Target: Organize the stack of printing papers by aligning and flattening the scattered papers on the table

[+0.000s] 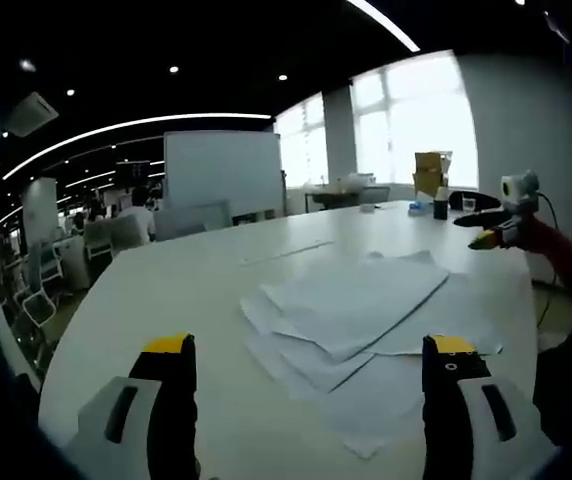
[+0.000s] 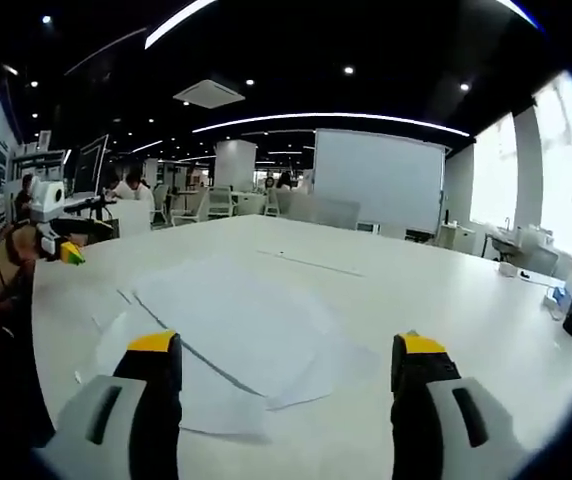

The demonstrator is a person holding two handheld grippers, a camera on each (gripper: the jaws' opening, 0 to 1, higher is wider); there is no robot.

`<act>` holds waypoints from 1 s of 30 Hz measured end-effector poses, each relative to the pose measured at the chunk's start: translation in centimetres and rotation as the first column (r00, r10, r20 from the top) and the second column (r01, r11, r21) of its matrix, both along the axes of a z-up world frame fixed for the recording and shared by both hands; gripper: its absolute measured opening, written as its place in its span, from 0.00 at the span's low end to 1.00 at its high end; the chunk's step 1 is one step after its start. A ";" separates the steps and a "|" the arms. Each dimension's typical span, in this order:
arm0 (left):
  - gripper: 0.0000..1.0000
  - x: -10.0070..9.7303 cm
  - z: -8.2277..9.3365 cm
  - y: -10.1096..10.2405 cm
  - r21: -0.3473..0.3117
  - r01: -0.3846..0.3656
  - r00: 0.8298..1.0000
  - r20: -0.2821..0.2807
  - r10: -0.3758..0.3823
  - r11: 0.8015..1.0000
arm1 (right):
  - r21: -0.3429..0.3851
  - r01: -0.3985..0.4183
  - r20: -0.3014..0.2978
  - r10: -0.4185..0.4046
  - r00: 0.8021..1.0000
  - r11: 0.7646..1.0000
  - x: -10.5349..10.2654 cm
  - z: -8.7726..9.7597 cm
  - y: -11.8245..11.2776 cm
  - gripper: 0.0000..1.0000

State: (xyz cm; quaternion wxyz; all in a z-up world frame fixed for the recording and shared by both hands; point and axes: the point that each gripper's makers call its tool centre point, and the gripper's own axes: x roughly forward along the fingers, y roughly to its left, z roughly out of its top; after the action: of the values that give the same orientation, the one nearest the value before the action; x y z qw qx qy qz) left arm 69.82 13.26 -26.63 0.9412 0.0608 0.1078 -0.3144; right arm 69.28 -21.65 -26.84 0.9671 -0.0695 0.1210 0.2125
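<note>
Papers point(image 1: 351, 320) lie fanned and skewed in a loose overlapping pile on the white worktop point(image 1: 166, 290), corners sticking out at different angles, so nothing is aligned yet. We hold the left tool point(image 1: 311, 375) released, jaws wide apart above the near edge of the pile, gripping nothing. In the right gripper view the right tool point(image 2: 281, 375) is likewise released, jaws spread over the sheets' near edge, empty. We judge the two tools sit on opposite sides of the pile so they can push the edges inward and square it. Office chairs point(image 1: 36, 290) and a whiteboard point(image 1: 221, 170) stand behind.
</note>
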 end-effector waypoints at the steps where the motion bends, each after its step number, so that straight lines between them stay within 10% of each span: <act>1: 0.96 0.0 0.0 0.0 0.001 0.000 1.000 0.001 0.000 1.000 | 0.000 -0.001 0.001 0.001 1.000 1.000 0.1 0.0 0.1 0.81; 30: 0.96 0.0 0.2 -0.7 -0.013 0.009 1.000 0.005 -0.009 1.000 | 0.008 -0.023 -0.024 0.023 0.999 1.000 0.9 -1.6 1.5 0.79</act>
State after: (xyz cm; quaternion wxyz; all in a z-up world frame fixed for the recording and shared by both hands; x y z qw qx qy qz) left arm 69.80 12.57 -26.39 0.9404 0.0557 0.1031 -0.3194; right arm 70.13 -20.16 -28.44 0.9633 -0.0646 0.1313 0.2251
